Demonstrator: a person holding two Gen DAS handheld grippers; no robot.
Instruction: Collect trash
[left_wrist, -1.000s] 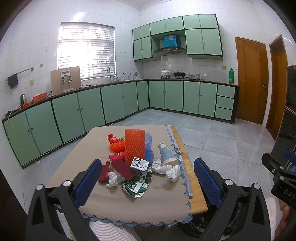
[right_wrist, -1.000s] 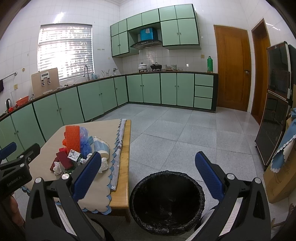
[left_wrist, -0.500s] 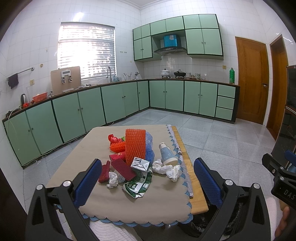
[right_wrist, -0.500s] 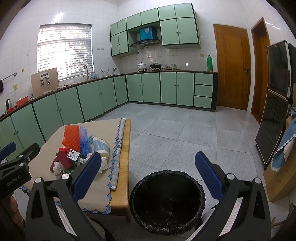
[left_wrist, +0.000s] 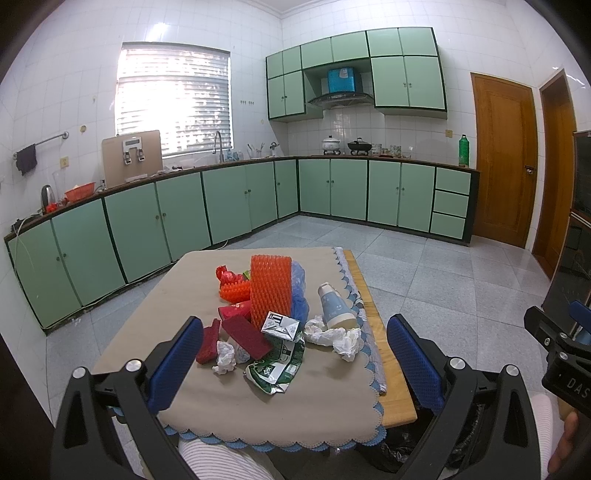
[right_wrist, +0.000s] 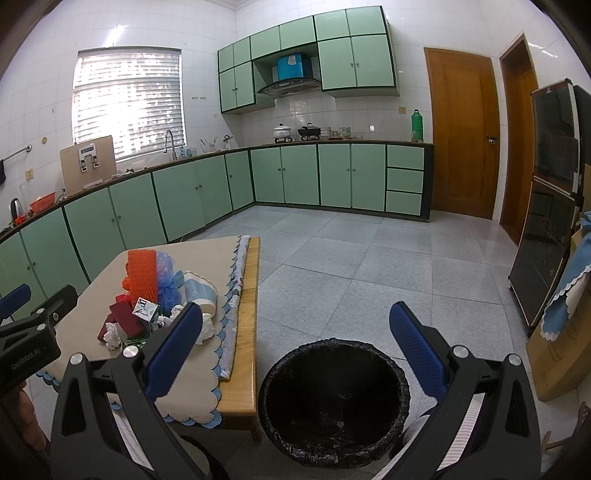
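Holding my left gripper (left_wrist: 295, 354) wide open near the trash pile (left_wrist: 273, 317) on the cloth-covered table (left_wrist: 332, 398); my right gripper (right_wrist: 295, 354), also open and empty, hovers above the black-lined bin (right_wrist: 334, 402) right of the table, in a green-cabineted kitchen.

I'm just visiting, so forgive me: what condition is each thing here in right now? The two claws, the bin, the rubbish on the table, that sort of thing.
Left gripper: open, empty.
Right gripper: open, empty.
Black-lined round trash bin: upright on the floor, open, looks empty.
Pale blue paper cup: tipped on its side.
White tissue wad: crumpled.
Green-and-white carton: crushed flat.
Orange foam mesh sleeve: standing upright.
Brown wooden door: closed.
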